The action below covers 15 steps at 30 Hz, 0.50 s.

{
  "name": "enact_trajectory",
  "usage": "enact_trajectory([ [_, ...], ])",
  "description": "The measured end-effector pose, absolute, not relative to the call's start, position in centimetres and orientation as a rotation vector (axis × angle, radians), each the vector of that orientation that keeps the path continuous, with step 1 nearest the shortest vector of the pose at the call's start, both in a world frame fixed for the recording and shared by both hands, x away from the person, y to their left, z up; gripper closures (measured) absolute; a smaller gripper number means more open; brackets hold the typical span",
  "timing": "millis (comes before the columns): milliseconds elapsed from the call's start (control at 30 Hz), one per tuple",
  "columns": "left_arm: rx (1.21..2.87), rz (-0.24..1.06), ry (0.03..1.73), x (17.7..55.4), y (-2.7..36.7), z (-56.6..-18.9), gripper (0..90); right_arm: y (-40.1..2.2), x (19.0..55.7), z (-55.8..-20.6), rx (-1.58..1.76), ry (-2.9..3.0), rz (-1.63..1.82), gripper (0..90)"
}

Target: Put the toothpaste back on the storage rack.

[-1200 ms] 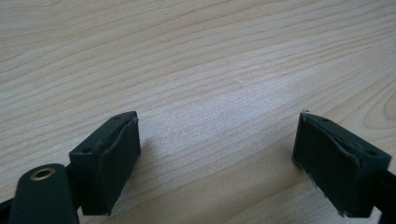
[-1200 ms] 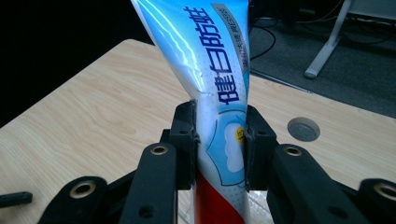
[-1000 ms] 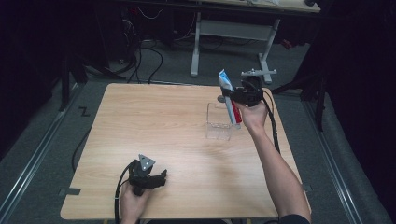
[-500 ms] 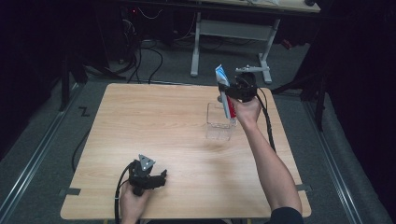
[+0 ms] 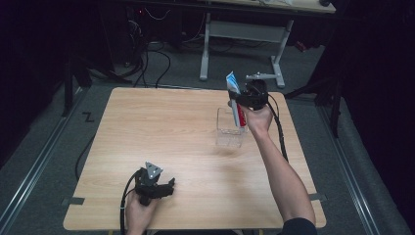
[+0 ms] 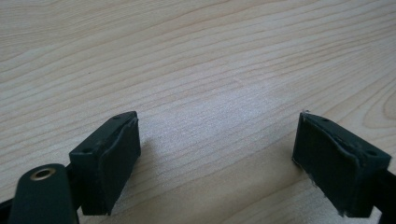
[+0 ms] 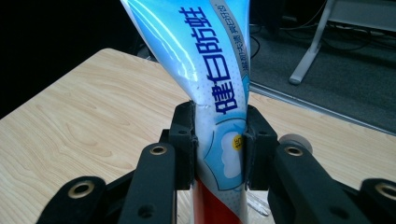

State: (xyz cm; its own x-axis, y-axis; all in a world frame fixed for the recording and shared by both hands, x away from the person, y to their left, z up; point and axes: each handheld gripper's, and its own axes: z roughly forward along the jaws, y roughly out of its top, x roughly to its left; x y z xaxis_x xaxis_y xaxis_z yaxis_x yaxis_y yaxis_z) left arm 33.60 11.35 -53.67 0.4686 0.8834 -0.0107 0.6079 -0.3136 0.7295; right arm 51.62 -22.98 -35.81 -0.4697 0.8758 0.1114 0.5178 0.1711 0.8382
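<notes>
Light wooden table (image 5: 161, 132) amid dark room, grey floor (image 5: 58, 132)

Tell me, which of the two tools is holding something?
The right tool, raised over the clear box, grips a toothpaste tube; the left tool rests open on the table.

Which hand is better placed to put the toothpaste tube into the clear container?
Right: its tongs already clamp the toothpaste tube above the clear container. The left tongs sit open, low over the table's near edge.

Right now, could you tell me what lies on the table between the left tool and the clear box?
Nothing: in the high view, only bare wooden table separates the left tool from the clear box. The toothpaste tube is in the right tool at the box.
</notes>
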Motion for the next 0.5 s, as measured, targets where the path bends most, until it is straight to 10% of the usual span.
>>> enact_trajectory([
  [500,2.041,0.521,1.234,33.6,11.3,-53.7,15.1,-22.9,51.6,-37.4,1.336,2.078,1.188,69.7],
])
